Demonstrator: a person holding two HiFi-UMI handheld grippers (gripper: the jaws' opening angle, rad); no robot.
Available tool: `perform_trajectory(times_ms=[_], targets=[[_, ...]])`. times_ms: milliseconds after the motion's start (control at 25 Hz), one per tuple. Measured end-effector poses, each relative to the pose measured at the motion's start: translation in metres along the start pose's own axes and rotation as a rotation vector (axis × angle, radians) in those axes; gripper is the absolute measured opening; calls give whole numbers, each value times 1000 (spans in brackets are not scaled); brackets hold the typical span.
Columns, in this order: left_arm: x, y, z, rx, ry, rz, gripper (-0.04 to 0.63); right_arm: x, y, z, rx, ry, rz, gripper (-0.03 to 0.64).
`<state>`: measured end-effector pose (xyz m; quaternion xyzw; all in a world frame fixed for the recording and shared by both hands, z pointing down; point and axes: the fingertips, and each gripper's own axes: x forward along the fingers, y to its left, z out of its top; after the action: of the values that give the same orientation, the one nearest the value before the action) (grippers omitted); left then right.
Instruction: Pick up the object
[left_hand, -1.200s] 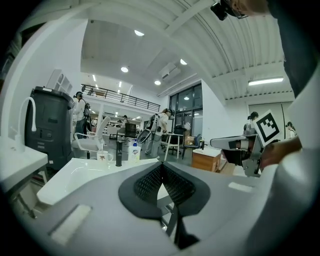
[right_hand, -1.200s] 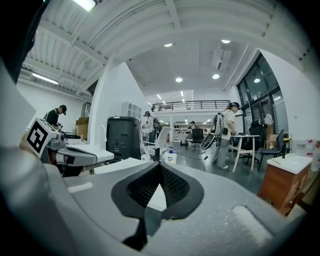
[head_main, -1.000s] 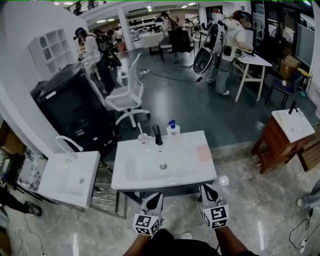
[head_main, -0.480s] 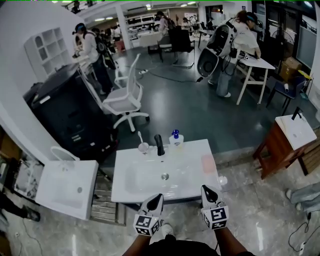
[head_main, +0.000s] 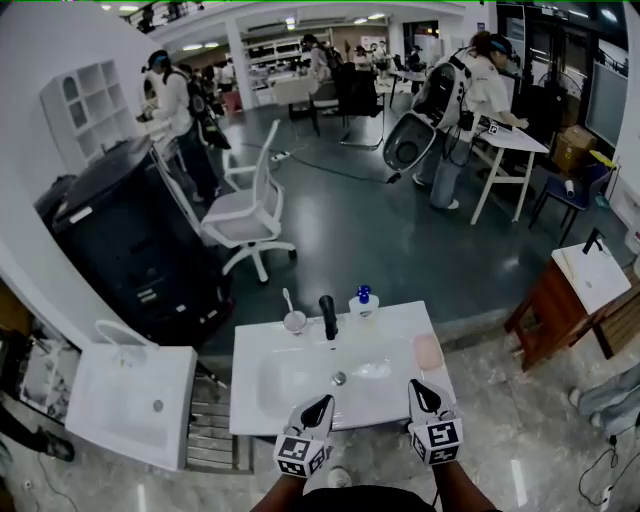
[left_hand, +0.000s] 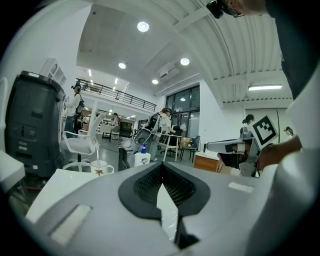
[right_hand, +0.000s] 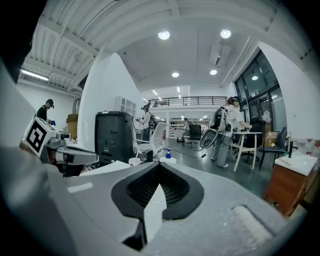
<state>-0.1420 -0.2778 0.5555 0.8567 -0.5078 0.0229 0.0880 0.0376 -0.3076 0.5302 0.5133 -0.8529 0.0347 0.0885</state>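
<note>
A white washbasin (head_main: 262, 352) stands just ahead of me. On its back rim stand a white cup (head_main: 294, 321) holding a toothbrush, a black faucet (head_main: 328, 316) and a soap bottle (head_main: 364, 303) with a blue pump. A pink pad (head_main: 428, 352) lies on the right rim. My left gripper (head_main: 322, 403) hovers over the basin's front edge, shut and empty. My right gripper (head_main: 419, 386) is shut and empty near the pink pad. In the left gripper view the cup (left_hand: 99, 169) and bottle (left_hand: 143, 156) lie beyond the shut left gripper (left_hand: 160, 170). In the right gripper view the cup (right_hand: 134, 161) lies beyond the right gripper (right_hand: 159, 169).
A second white basin (head_main: 130, 390) sits to the left, with a black cabinet (head_main: 130, 240) and a white office chair (head_main: 250, 210) behind it. A wooden stand (head_main: 560, 305) with another basin is at the right. Several people stand far back in the room.
Both grippers have come forward from in front of the basin to over its front edge, which now sits lower and closer in view. Both stay shut.
</note>
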Motion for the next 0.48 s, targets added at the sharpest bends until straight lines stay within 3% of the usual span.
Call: perform_trajectory(times_ms=[480], targets=[[17,18,-17,-18,33,-65,17,16,-25,-12,141,14,-54,3]])
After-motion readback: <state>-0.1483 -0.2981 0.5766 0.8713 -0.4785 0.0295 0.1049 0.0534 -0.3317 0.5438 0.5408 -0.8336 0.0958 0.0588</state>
